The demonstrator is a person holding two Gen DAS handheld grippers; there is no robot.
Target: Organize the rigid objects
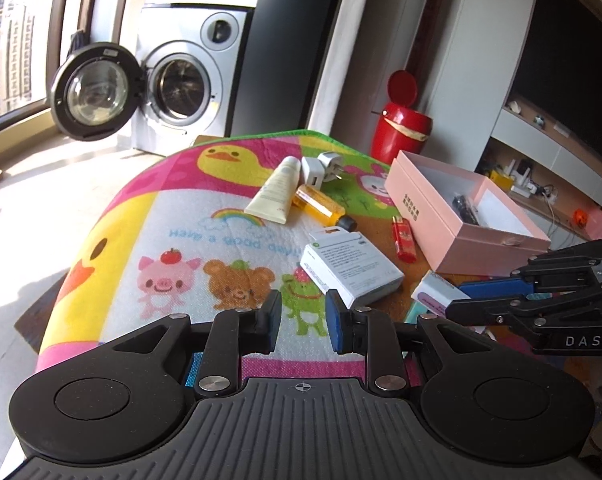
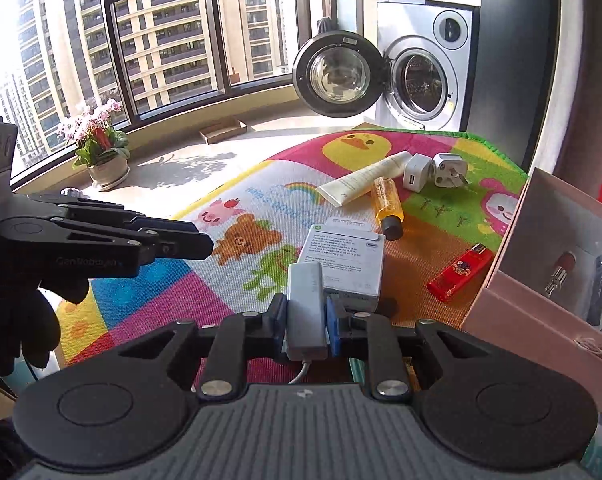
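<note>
On the cartoon mat lie a white carton, a cream tube, an orange bottle, a white charger, a plug adapter and a red lighter. My left gripper hovers near the carton, shut to a narrow gap with nothing in it. My right gripper is shut on a small white cabled adapter, beside the open pink box.
The pink box holds a lipstick and a dark pen-like item. A washing machine with its door open stands beyond the mat. A red bin sits behind the box, and a flower pot by the window.
</note>
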